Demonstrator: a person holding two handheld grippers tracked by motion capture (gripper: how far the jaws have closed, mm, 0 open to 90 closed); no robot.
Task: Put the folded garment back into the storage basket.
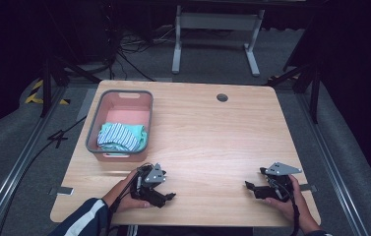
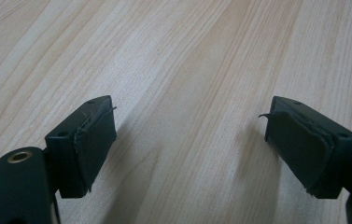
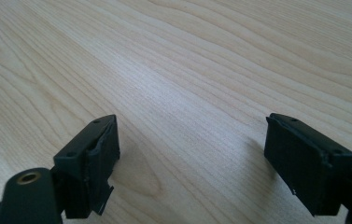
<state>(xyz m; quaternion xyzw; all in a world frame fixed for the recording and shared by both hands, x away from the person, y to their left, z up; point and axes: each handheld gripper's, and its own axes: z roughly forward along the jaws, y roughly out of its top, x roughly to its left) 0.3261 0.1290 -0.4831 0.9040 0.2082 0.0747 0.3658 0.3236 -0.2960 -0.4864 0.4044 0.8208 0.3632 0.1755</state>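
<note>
A pink basket with a grey rim (image 1: pixel 120 93) stands at the table's left, holding folded teal striped cloth (image 1: pixel 122 136). My left gripper (image 1: pixel 169 197) rests near the front edge, just below the basket, pointing right. Its jaws stand wide apart over bare wood, with nothing between the pads (image 2: pixel 94 144) in the left gripper view. My right gripper (image 1: pixel 249 187) lies at the front right and points left. It is open too, with only wood grain between its pads (image 3: pixel 299 149) in the right gripper view.
The light wooden table (image 1: pixel 207 132) has a round cable hole (image 1: pixel 222 97) near its far edge. A white desk frame (image 1: pixel 216 34) and cables lie on the grey floor beyond. Metal rails run along both sides of the table.
</note>
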